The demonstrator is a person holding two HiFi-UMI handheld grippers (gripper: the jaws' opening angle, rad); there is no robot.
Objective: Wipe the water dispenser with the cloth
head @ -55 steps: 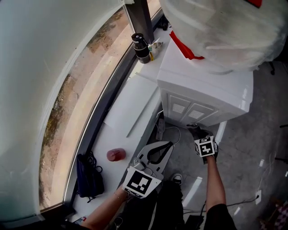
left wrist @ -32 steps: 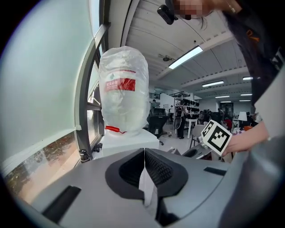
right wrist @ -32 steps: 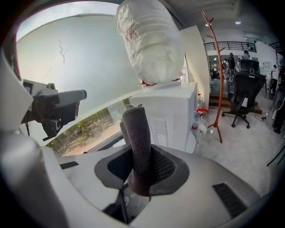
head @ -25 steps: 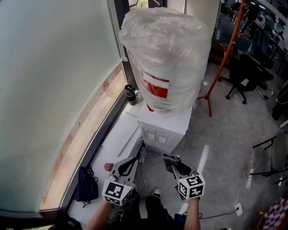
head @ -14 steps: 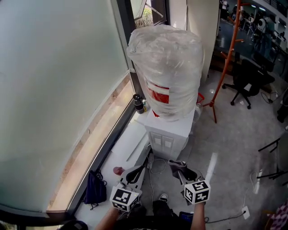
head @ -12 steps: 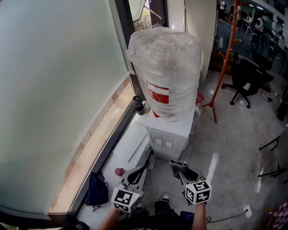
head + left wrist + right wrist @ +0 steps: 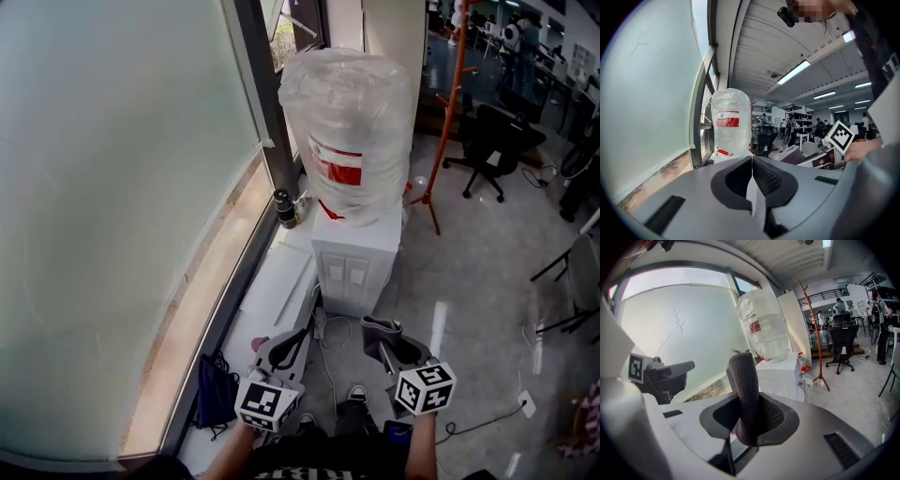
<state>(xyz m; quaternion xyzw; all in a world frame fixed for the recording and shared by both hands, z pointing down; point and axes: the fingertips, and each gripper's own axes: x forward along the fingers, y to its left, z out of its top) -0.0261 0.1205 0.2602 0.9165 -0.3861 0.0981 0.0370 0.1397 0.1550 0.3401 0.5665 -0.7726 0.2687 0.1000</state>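
Right, the right gripper [image 7: 382, 330] is clamped on the dark cloth [image 7: 744, 394], and the left gripper [image 7: 302, 337] has its jaws together on nothing. The water dispenser [image 7: 353, 261] stands ahead of both, well apart. Best bet: close in, press the cloth flat, stroke evenly. Its far side is hidden, and plastic wrap [image 7: 319, 84] veils the bottle [image 7: 349, 141].

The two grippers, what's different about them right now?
The left gripper is empty, jaws closed on each other; the right gripper pinches a dark grey cloth. The left gripper is on the window side, the right gripper over the open floor. Both are short of the water dispenser, not touching it.
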